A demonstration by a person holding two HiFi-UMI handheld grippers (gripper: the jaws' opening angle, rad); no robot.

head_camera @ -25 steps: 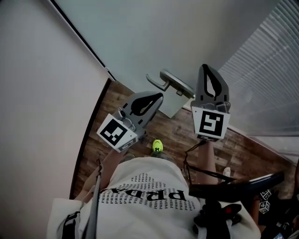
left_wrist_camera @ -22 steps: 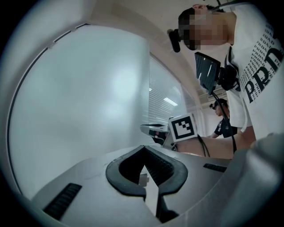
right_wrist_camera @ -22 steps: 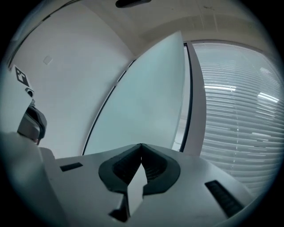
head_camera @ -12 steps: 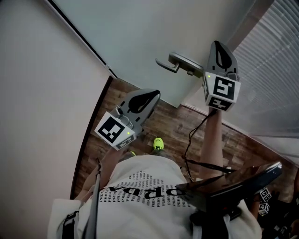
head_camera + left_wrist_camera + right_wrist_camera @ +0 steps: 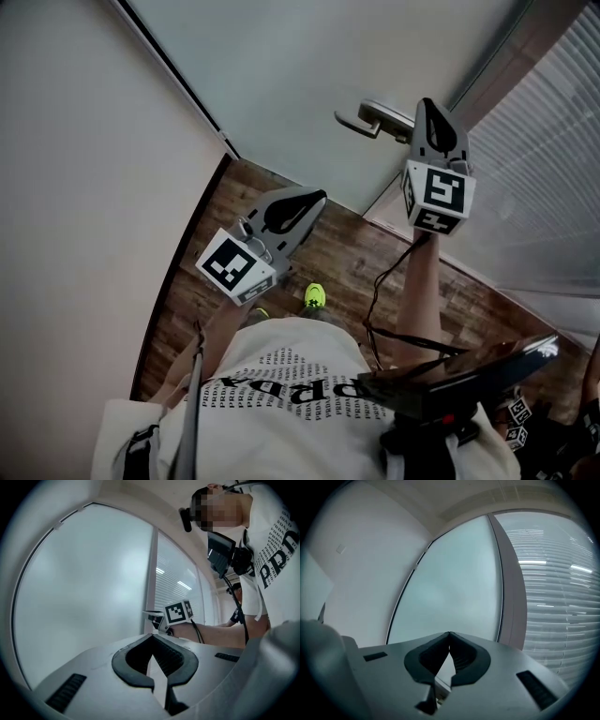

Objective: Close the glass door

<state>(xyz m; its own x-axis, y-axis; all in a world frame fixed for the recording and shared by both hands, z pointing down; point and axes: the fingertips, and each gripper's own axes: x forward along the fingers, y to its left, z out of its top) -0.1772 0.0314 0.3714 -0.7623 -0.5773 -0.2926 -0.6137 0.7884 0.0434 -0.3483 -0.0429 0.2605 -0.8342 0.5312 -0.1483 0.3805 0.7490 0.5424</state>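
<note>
Glass door [image 5: 309, 84] ahead of me: frosted, milky-smooth, edged by a dark strip, with a brushed-metal lever handle [image 5: 367, 120] curving out near its right edge. My right gripper [image 5: 428, 105] sits just beside that handle, jaws pressed tip to tip on nothing; I cannot tell whether it touches. My left gripper [image 5: 314, 199], equally clenched and empty, hangs lower over the wood-plank floor [image 5: 347, 258]. Slatted blinds [image 5: 548, 159] line the right. The white T-shirt [image 5: 281, 361] repeats "PRADA" in black.

"PRADA" on white shirt [image 5: 292, 361]
</note>
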